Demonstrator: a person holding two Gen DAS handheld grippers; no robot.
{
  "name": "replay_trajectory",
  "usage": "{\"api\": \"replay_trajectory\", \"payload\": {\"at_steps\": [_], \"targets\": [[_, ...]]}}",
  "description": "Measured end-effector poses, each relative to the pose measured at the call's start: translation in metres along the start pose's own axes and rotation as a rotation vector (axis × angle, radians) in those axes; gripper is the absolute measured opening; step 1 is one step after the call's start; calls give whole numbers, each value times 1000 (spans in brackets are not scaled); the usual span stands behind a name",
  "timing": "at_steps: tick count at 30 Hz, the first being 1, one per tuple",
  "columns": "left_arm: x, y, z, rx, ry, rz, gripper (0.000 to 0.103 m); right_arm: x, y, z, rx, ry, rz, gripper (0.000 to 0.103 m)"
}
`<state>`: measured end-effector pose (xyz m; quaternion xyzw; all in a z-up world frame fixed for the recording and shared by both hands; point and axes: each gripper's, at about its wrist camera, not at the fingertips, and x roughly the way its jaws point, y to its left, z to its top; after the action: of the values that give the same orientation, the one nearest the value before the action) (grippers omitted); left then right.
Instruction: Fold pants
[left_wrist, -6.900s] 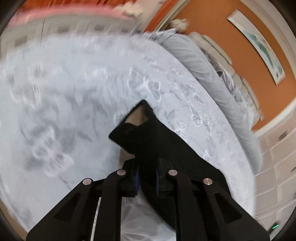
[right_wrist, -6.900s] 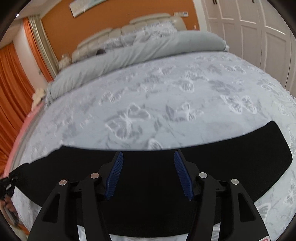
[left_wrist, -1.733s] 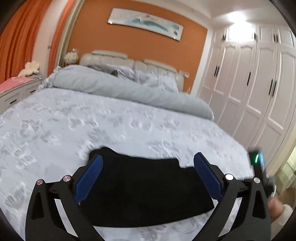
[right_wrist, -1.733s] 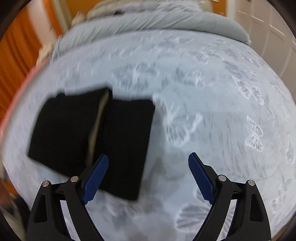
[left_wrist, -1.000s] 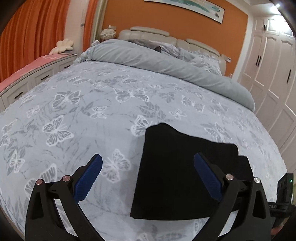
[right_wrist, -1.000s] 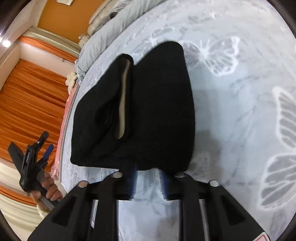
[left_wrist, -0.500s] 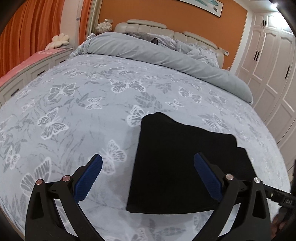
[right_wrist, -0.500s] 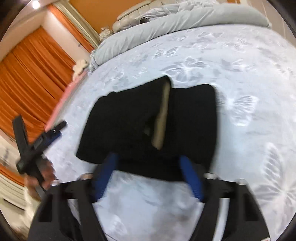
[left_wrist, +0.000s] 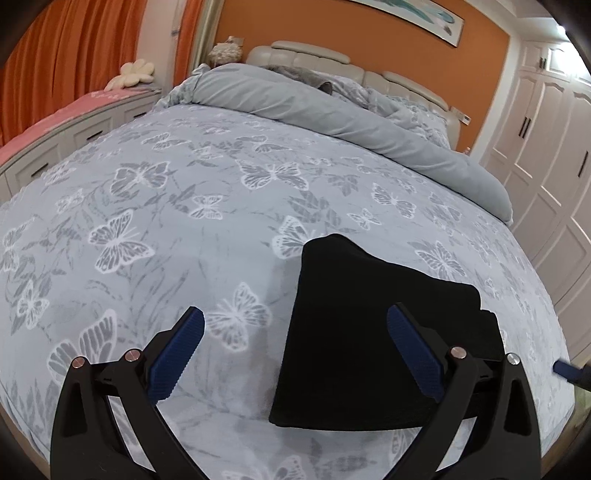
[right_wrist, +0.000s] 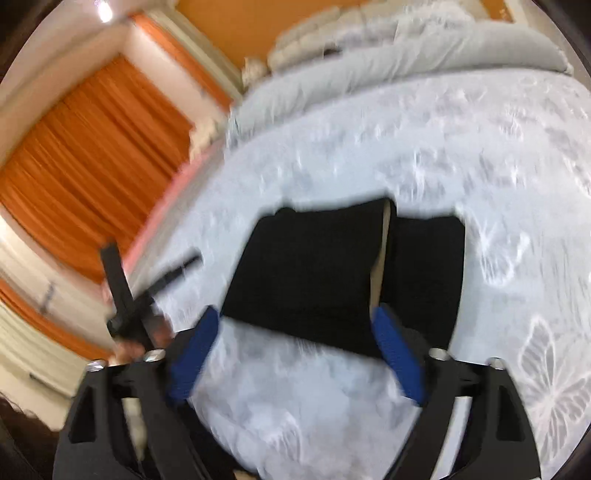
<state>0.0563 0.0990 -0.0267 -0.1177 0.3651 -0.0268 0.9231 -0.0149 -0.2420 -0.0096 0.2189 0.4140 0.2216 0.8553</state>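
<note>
My left gripper has its jaws spread wide and holds nothing; its blue pads hang above the bedspread, with the right-hand pad in front of the near part of the black pants. My right gripper is likewise wide open and empty, its pads hovering over the near edge of the pants; this view is smeared by motion blur.

The pants lie folded into a compact black block on the bed, near its foot and toward the right side. From the right wrist view a pale strip of lining shows in a gap between two folded layers, the layers lying side by side. From the left wrist view a lower layer sticks out a little at the block's right edge.

Around it is the grey butterfly-print bedspread. Farther off, a rolled grey duvet lies across the head of the bed, before a padded headboard and an orange wall. Orange curtains hang at far left, and white wardrobe doors stand on the right.
</note>
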Motion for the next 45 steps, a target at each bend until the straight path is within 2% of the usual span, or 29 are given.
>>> {"api": "replay_trajectory", "payload": {"at_steps": [2,4,7,8,9,10,11,12,14,16,18,19,20,22,23,25,26,27,28,29,31,35,36,37,38,39,40,43,45], "targets": [[2,-2,1,-14,4,-6,97,24,-16,9,61,13,-54,88],[1,-7,0,-16,-1,-14,97,64,-35,12,148,100,-101,88],[1,-17,0,2,-9,-22,97,104,-47,13,202,181,-109,87],[1,-21,0,10,-12,-24,97,119,-48,10,206,205,-96,80],[1,-23,0,14,-14,-24,97,128,-47,8,199,213,-102,61],[2,-25,-1,18,-14,-23,97,133,-44,6,172,211,-147,48],[3,-27,-1,21,-11,-24,97,133,-36,6,123,197,-167,28],[3,-28,-1,22,-8,-30,97,128,-32,8,118,179,-148,19],[2,-27,0,19,-7,-34,97,100,-14,16,70,107,-123,16],[1,-26,0,15,-10,-40,97,65,1,23,19,35,-110,15],[0,-24,0,16,-13,-44,97,44,-1,20,-14,2,-162,16],[0,-23,-1,20,-13,-41,97,37,-11,14,-21,2,-221,16],[2,-23,-2,24,-8,-35,98,41,-22,7,-16,39,-272,19],[12,-22,-6,31,30,-21,98,64,-56,-7,62,172,-339,28],[22,-23,-10,39,76,-9,98,75,-73,-15,117,208,-333,29],[38,-21,-17,38,150,13,98,65,-71,-13,113,154,-304,30],[48,-20,-21,25,202,26,98,55,-66,-12,106,129,-314,44],[53,-16,-23,6,230,29,98,46,-63,-12,98,104,-329,69],[57,-12,-25,-23,252,18,98,36,-61,-14,88,69,-349,79],[60,-9,-28,-55,266,1,98,33,-63,-15,91,57,-365,85],[62,-5,-32,-102,278,-27,98,38,-74,-16,145,80,-354,85],[73,-7,-38,-116,329,-83,98,68,-103,-24,267,190,-235,86],[79,-6,-41,-151,369,-128,98,74,-106,-26,277,188,-217,81],[87,-4,-44,-192,414,-177,97,76,-104,-26,262,158,-210,68],[92,-3,-45,-218,435,-202,86,79,-99,-23,243,156,-180,50],[91,-5,-44,-214,421,-220,74,76,-98,-19,247,148,-172,38],[89,-8,-41,-204,424,-283,40,67,-90,-13,240,128,-149,36],[53,-14,-31,-168,380,-316,26,35,-63,-6,195,85,-57,32],[24,-15,-30,-133,377,-346,26,16,-45,-11,145,76,-35,32]]}}
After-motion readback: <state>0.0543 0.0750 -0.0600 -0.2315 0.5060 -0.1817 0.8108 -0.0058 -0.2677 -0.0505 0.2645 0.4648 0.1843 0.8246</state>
